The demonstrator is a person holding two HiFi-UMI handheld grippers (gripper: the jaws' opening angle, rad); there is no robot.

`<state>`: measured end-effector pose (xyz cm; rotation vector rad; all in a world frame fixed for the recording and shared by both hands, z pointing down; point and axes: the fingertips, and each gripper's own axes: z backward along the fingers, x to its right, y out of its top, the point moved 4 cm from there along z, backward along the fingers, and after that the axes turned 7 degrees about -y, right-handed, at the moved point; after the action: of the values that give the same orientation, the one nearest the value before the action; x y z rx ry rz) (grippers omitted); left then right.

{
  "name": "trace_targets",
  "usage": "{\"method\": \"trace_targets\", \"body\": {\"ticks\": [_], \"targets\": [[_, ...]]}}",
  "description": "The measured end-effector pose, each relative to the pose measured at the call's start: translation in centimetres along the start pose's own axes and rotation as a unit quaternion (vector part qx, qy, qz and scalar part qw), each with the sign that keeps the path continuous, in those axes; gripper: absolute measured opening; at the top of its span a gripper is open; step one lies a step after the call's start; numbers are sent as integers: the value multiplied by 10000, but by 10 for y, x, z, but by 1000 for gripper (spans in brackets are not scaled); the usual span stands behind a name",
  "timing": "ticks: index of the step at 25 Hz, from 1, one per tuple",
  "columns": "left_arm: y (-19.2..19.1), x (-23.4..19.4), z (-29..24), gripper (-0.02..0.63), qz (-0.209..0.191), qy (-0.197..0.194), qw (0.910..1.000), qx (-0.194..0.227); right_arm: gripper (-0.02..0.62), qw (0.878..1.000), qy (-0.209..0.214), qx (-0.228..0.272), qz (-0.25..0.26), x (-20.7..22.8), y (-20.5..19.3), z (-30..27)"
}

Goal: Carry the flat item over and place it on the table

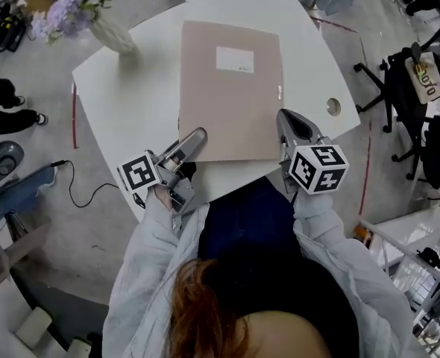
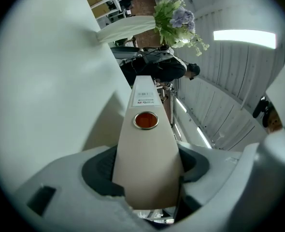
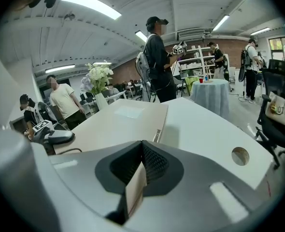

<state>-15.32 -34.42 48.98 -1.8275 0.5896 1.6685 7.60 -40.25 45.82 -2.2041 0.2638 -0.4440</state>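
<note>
A flat beige folder (image 1: 231, 88) with a white label (image 1: 235, 60) lies spread over the white table (image 1: 142, 95). My left gripper (image 1: 198, 136) is shut on its near left corner, and my right gripper (image 1: 286, 121) is shut on its near right corner. In the left gripper view the folder (image 2: 147, 149) runs away between the jaws of the left gripper (image 2: 149, 173), showing a round metal eyelet (image 2: 146, 120). In the right gripper view a corner of the folder (image 3: 118, 122) sits pinched inside the right gripper (image 3: 140, 178). I cannot tell whether the near edge touches the table.
A white vase of flowers (image 1: 108, 24) stands at the table's far left corner. A round hole (image 1: 333, 107) is in the tabletop at the right. Office chairs (image 1: 421, 88) stand to the right. Several people (image 3: 157, 57) stand beyond the table.
</note>
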Motion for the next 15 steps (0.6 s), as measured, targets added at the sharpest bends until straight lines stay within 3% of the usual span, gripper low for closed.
{"method": "trace_targets", "body": {"ticks": [10,15], "targets": [[4,-30,-19,279,166,42,9996,-242,9,9991,371,-180,89,2,9,-21],[5,-40,-22,289,23,204,9989,-421,9,9979,549,-326,144,6,8,-26]]}}
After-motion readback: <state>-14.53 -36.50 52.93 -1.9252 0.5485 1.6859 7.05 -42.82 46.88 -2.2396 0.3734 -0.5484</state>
